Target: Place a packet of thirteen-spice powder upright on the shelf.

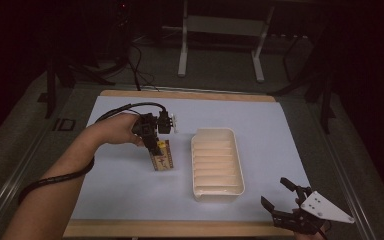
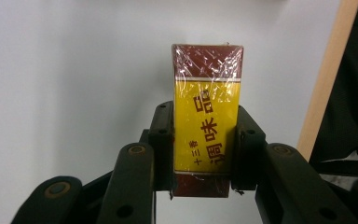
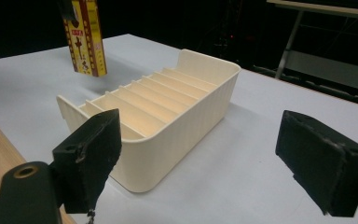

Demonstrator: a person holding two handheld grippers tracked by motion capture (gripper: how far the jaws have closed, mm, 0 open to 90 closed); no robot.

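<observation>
Box (image 1: 161,156) of seasoning, yellow and maroon, was pinched by the left gripper (image 1: 156,142) left of centre in the high view, lifted clear of the mat, presumably for loading into the slotted cream tray (image 1: 217,192). Right gripper (image 1: 285,200), lower right, was spread and empty.

One yellow-and-maroon wrapped box (image 2: 207,121), printed with characters. One cream divided tray (image 1: 218,190) on the surface (image 1: 260,117); its thin walls make about seven slots, though the near end is hard to count. Two grippers: the left gripper (image 1: 156,145) and the right gripper (image 1: 282,197). One light mat covers the surface.
</observation>
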